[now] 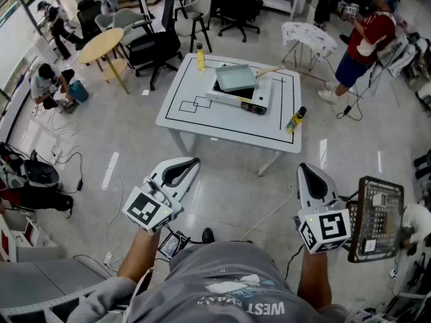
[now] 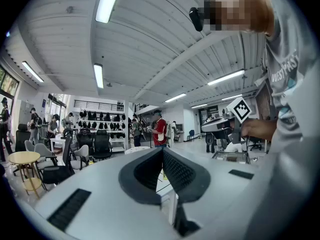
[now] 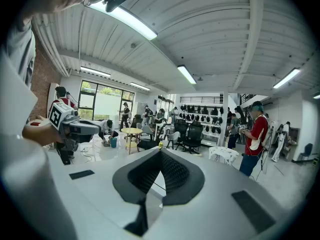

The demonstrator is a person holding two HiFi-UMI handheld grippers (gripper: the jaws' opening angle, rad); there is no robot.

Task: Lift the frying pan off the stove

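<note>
Left gripper (image 1: 192,161) at lower left of the head view, jaws pressed together, nothing between them; right gripper (image 1: 306,169) at lower right, jaws likewise closed and empty. Frying pan (image 1: 236,77) at upper centre, seated on the stove (image 1: 241,97), wooden handle toward the right of the frame; well apart from both grippers.

Stove on the white table (image 1: 202,123), toward the far right part of the top, set back from the near edge; bare tabletop with black tape lines to the left of the stove. One yellow bottle (image 1: 201,57) near the far edge, just left of the pan; a second bottle (image 1: 295,120) at the right edge.

Open floor between both grippers and the near table edge, crossed only by a thin cable (image 1: 269,214). Wire rack (image 1: 376,217) just beside the right gripper, at the lower right edge of the frame. Round wooden table (image 1: 101,46) and office chairs (image 1: 155,42) at upper left, apart from the white table.
</note>
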